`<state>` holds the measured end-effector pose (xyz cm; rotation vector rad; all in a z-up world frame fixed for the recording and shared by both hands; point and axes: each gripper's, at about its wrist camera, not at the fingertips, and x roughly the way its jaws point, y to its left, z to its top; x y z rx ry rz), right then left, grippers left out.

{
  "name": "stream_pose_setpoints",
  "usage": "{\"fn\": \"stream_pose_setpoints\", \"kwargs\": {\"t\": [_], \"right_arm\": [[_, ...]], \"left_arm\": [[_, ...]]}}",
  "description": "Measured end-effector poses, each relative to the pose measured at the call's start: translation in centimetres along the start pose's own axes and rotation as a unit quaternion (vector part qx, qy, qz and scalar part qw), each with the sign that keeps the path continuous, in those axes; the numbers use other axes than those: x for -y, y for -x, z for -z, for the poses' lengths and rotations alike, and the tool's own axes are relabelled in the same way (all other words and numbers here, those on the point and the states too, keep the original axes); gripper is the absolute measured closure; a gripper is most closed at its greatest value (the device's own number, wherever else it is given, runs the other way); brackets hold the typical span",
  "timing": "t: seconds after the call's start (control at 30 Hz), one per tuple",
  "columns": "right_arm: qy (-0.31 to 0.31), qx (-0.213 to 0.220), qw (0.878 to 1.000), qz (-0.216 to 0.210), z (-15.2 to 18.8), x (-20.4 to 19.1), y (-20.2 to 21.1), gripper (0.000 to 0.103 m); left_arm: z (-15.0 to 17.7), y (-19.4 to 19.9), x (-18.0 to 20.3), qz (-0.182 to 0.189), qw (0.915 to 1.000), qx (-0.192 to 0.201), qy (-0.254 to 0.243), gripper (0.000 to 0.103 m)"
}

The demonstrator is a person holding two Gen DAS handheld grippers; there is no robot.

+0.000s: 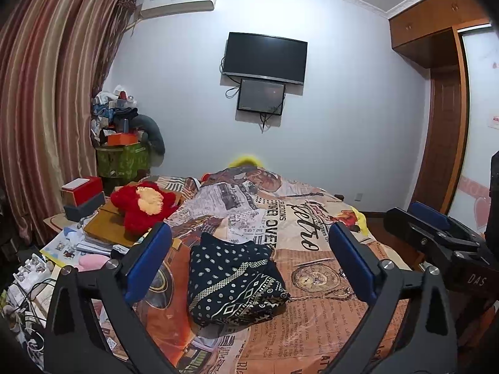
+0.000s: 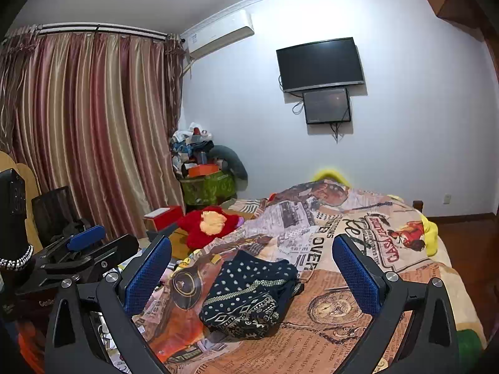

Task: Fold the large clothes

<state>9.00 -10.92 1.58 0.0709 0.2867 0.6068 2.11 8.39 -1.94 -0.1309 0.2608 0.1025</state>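
Left wrist view: left gripper (image 1: 249, 265) spread wide, holding nothing. The folded dark patterned garment (image 1: 234, 283) lies on the printed bedspread (image 1: 327, 305) ahead, between the blue pads (image 1: 146, 265), not touching them. Right gripper (image 1: 436, 233) visible to the right.

Right wrist view: right gripper (image 2: 252, 274) likewise spread, empty. Garment (image 2: 252, 293) ahead between its fingers, apart. A red plush toy (image 2: 209, 224) lies beyond, to the left.

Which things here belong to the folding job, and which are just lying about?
Job:
garment, dark and patterned, already folded on the bed
bed
left gripper, open, empty
right gripper, open, empty

Lying about:
red plush
boxes
books
clutter pile in the corner
TV
curtain
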Motion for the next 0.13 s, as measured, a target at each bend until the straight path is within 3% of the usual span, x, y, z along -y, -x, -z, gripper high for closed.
{"fn": "stream_pose_setpoints", "kwargs": {"t": [0.13], "right_arm": [[0.000, -0.001, 1.000, -0.001, -0.01, -0.05, 0.00, 0.000]], "left_arm": [[0.04, -0.13, 0.22, 0.001, 1.0000, -0.003, -0.004, 0.001]]}}
